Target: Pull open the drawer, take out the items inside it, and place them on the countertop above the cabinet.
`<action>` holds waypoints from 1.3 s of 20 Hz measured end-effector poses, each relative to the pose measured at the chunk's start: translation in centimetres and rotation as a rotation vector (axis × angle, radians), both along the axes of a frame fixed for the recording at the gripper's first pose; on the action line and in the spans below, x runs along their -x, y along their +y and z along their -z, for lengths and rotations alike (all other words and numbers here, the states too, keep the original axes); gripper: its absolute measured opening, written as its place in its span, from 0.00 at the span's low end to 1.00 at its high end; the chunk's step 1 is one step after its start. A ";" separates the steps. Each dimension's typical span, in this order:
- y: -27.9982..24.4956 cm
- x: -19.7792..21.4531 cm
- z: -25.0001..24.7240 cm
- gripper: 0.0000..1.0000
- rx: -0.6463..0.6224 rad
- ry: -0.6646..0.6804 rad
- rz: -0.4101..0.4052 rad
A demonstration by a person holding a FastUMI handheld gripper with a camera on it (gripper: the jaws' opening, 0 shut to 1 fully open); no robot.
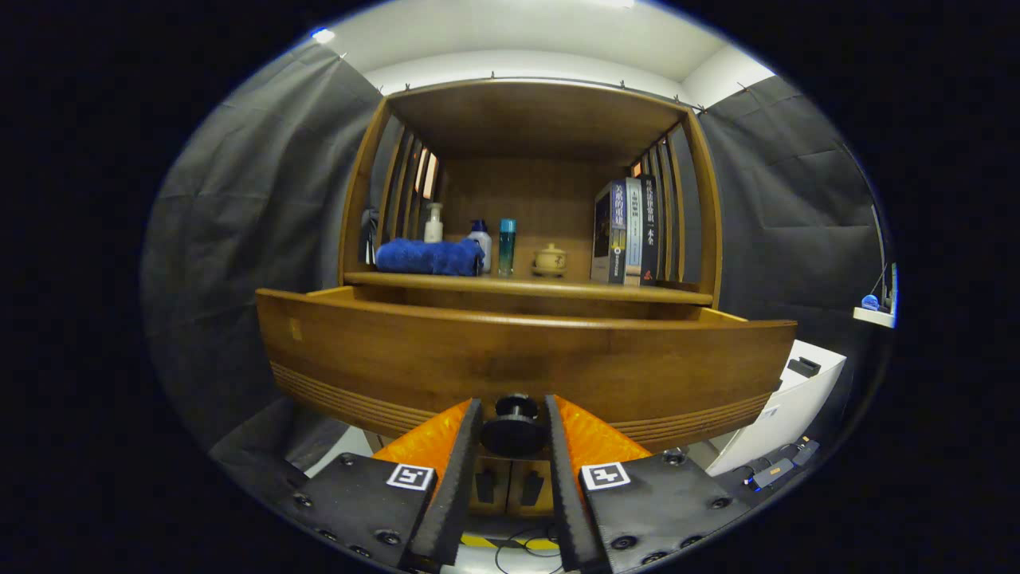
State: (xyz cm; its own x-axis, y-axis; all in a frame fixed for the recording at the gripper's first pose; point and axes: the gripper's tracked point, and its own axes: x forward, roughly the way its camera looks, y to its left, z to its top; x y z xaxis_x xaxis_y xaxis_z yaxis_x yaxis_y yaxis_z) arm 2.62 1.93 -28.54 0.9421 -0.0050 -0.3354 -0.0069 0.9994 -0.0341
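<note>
You are pinching the round knob (513,430) at the drawer (526,363) front's lower middle with the gripper (513,416); the drawer, partly out below the counter edge, is probably stiff and heavy.

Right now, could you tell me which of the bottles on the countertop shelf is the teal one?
The teal bottle, rightmost of three, beside the small jar; the others are whitish. Gripper shut on the drawer knob.

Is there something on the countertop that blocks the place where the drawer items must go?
Partly. The blue towel, bottles, small jar and books stand on the countertop; bare gaps remain. The tongs grip the drawer knob.
</note>
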 end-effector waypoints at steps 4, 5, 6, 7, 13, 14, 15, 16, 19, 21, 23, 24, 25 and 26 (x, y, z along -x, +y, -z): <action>0.3 0.3 3.1 0.56 -0.114 0.086 0.043; 0.1 0.3 3.3 0.57 -0.108 0.095 0.046; -0.1 0.3 2.8 0.58 -0.095 0.078 0.055; 0.0 0.3 2.2 0.59 -0.085 0.054 0.047; 0.6 -0.7 -0.5 0.59 -0.032 -0.023 0.047; 0.3 -0.8 -0.8 0.56 -0.046 -0.031 0.059; 0.5 -1.2 -0.8 0.54 -0.040 -0.039 0.062; 0.5 -1.0 -0.9 0.52 -0.026 -0.044 0.052; 0.5 -1.0 -0.7 0.51 -0.022 -0.046 0.054; 0.5 -0.8 -0.4 0.53 -0.015 -0.041 0.048; 0.5 -0.6 -0.4 0.46 -0.023 -0.032 0.041; 0.6 -0.7 -0.5 0.42 -0.045 -0.022 0.043; 0.8 -0.6 -0.4 0.39 -0.066 -0.008 0.043; 0.9 -0.3 -0.6 0.38 -0.076 -0.006 0.042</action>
State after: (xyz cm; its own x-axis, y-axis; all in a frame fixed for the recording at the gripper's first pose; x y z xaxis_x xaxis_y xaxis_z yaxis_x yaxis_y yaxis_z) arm 2.93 2.78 -27.95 0.9435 -0.0198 -0.3308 0.0356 0.9985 0.0416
